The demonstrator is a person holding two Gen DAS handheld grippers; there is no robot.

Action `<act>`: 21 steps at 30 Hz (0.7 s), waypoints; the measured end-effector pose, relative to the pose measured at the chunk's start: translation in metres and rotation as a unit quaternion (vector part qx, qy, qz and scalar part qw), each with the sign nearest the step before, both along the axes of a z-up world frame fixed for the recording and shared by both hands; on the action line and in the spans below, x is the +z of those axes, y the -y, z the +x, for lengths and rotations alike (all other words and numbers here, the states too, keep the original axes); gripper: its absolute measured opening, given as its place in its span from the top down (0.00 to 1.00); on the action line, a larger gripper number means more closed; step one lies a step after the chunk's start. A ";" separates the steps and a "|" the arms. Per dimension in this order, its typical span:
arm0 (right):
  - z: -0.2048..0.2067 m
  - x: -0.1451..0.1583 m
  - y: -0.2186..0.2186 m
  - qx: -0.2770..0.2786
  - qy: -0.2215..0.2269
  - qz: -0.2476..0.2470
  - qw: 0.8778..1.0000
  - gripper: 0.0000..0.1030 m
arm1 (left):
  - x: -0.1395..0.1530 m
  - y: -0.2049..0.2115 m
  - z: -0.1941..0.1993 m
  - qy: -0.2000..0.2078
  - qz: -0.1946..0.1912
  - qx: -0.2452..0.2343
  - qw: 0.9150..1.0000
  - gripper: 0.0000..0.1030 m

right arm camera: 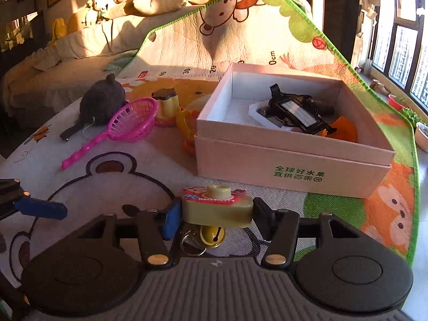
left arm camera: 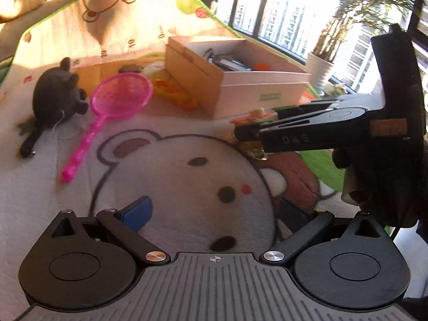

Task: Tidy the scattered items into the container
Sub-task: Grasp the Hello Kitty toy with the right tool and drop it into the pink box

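A small olive-yellow toy camera (right arm camera: 218, 208) with a bell on a key ring (right arm camera: 211, 236) sits between the pads of my right gripper (right arm camera: 216, 215), which press on both its sides just above the mat. In the left wrist view the right gripper (left arm camera: 248, 133) comes in from the right with the toy camera (left arm camera: 256, 115) in it. My left gripper (left arm camera: 214, 210) stands wide open over the bear print, nothing between its fingers. The open pale box (right arm camera: 294, 160) (left arm camera: 240, 91) lies just beyond, holding a black toy (right arm camera: 297, 112) and an orange item (right arm camera: 345, 131).
On the play mat (right arm camera: 107, 187) left of the box lie a pink net scoop (left arm camera: 120, 93) (right arm camera: 133, 120), a black plush toy (left arm camera: 56, 96) (right arm camera: 101, 101) and yellow-orange plastic toys (left arm camera: 174, 93) (right arm camera: 167, 107). A white plant pot (left arm camera: 319, 72) stands by the windows. A bed with plush toys (right arm camera: 107, 8) is behind.
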State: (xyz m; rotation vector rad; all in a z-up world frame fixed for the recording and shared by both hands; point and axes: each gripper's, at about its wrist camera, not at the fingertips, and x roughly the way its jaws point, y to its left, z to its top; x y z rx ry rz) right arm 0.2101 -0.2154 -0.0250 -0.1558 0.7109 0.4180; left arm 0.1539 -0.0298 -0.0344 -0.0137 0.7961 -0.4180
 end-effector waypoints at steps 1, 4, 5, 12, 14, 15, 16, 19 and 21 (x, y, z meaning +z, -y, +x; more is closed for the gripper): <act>-0.006 0.004 0.001 0.004 0.006 -0.006 1.000 0.45 | 0.000 0.002 -0.001 0.002 -0.001 -0.005 1.000 0.00; -0.025 0.018 0.006 0.012 0.017 -0.016 1.000 0.45 | -0.001 0.007 -0.004 0.009 0.002 -0.014 1.000 0.00; -0.031 0.023 0.007 0.014 0.021 -0.019 1.000 0.45 | -0.001 0.008 -0.004 0.010 0.002 -0.015 1.000 0.00; -0.062 0.052 0.019 0.024 0.044 -0.035 0.998 0.45 | -0.002 0.013 -0.006 0.011 0.002 -0.014 1.000 0.00; -0.064 0.060 0.024 0.024 0.044 -0.028 0.998 0.45 | -0.002 0.013 -0.006 0.012 0.000 -0.014 1.000 0.00; -0.063 0.065 0.027 0.020 0.046 -0.021 0.999 0.45 | -0.002 0.012 -0.006 0.011 0.000 -0.013 1.000 0.00; -0.060 0.071 0.030 0.013 0.052 -0.014 0.998 0.46 | -0.002 0.012 -0.005 0.010 0.001 -0.012 1.000 0.00; -0.041 0.098 0.040 -0.016 0.086 0.009 0.996 0.46 | -0.004 0.012 -0.002 0.008 0.004 -0.009 1.000 0.00; -0.020 0.117 0.043 -0.036 0.116 0.022 0.992 0.46 | -0.004 0.012 -0.001 0.008 0.004 -0.008 1.000 0.00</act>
